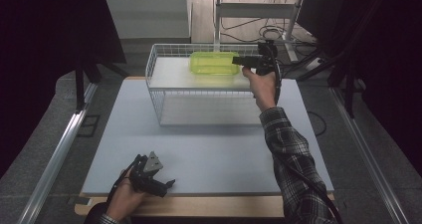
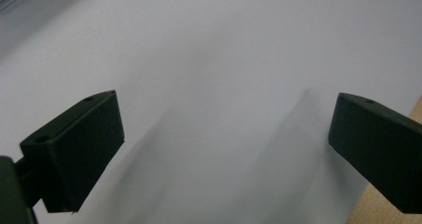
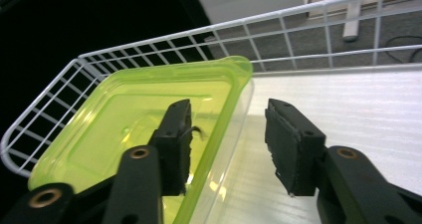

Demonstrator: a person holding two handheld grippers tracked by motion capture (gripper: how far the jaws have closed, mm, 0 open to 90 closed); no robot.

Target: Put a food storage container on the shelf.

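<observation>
Container (image 1: 214,63), yellow-green and translucent, sits on the upper tier of a white wire rack (image 1: 155,73) in the upper middle of the high view, toward the rack's right half. The right gripper (image 1: 238,60) is held level at the container's right end. In the right gripper view the container (image 3: 139,129) occupies the left half of the frame; one jaw stands inside it, the other outside on the white shelf surface, and the container's wall runs between them with a visible gap to the outer pad, so the jaws are spread and not pressing. The left gripper (image 1: 166,186) rests at the lower left on the pale tabletop (image 1: 214,154), well apart from the rack, jaws spread wide with nothing between them.
</observation>
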